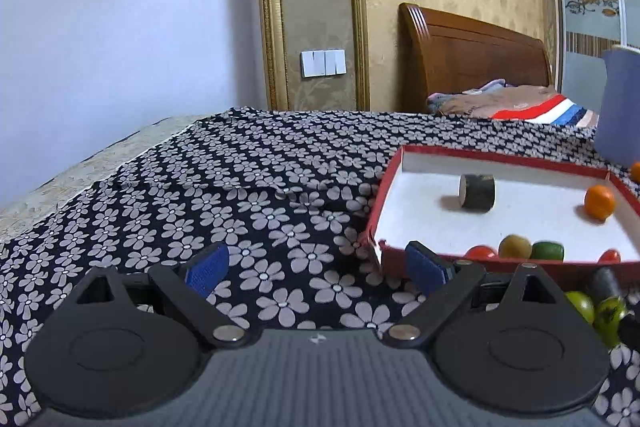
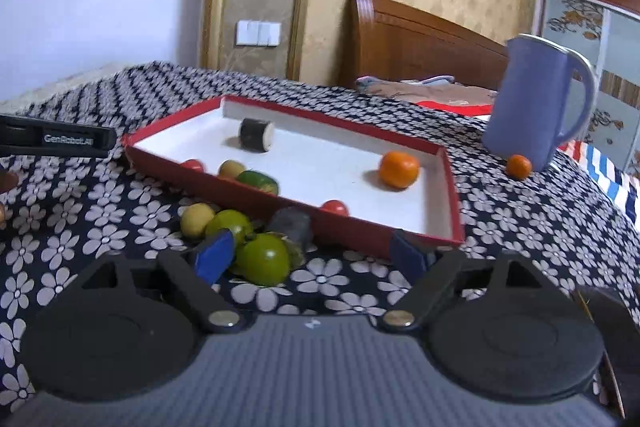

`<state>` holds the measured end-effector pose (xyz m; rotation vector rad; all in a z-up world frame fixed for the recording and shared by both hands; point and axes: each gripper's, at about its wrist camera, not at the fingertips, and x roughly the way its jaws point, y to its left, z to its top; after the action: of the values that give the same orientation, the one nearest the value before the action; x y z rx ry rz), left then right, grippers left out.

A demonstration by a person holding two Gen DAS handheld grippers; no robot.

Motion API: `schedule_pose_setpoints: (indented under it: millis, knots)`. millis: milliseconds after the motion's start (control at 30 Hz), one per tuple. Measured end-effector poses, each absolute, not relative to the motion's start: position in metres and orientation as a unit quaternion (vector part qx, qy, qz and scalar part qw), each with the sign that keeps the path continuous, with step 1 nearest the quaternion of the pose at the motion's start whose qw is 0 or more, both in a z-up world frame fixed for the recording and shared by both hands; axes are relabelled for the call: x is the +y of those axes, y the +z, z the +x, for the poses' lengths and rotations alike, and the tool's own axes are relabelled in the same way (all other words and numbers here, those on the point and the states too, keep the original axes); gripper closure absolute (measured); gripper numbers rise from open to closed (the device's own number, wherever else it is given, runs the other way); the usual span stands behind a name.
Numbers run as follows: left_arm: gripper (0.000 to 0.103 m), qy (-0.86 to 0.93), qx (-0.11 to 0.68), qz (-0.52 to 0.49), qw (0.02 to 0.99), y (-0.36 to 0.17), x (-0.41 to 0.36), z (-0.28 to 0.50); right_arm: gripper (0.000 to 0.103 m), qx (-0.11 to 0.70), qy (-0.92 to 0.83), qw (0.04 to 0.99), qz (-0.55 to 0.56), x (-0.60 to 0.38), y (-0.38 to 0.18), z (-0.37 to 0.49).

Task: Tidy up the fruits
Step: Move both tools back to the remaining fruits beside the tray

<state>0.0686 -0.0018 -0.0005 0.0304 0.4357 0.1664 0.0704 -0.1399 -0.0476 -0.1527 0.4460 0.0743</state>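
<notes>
A shallow red tray (image 2: 360, 227) with a white floor lies on the flowered cloth. In it are an orange (image 2: 399, 169), a dark cylinder (image 2: 256, 135), two small red fruits, a yellowish one and a green one (image 2: 258, 181). In front of the tray lie a yellow fruit (image 2: 196, 219), two green fruits and a dark grey piece (image 2: 294, 223). My right gripper (image 2: 312, 257) is open, with the nearer green fruit (image 2: 264, 259) just ahead, close to its left pad. My left gripper (image 1: 318, 271) is open over bare cloth, left of the tray (image 1: 384, 203).
A blue jug (image 2: 532, 107) stands behind the tray's right corner, with a small orange (image 2: 518, 166) at its foot. A black labelled bar (image 2: 56, 141) of the other tool reaches in from the left. A wooden headboard and folded striped cloth lie beyond.
</notes>
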Motion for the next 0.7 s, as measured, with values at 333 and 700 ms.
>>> schedule_pose_setpoints:
  millis: [333,700]
  knots:
    - [0.008,0.052,0.232,-0.003,0.971,-0.015,0.0,0.065,0.009,0.205,-0.085,0.97,-0.097,-0.172,-0.046,0.059]
    - [0.008,0.04,0.263,-0.048,0.963,-0.021,0.011,0.075,0.009,0.222,0.004,0.971,-0.088,-0.148,-0.054,0.067]
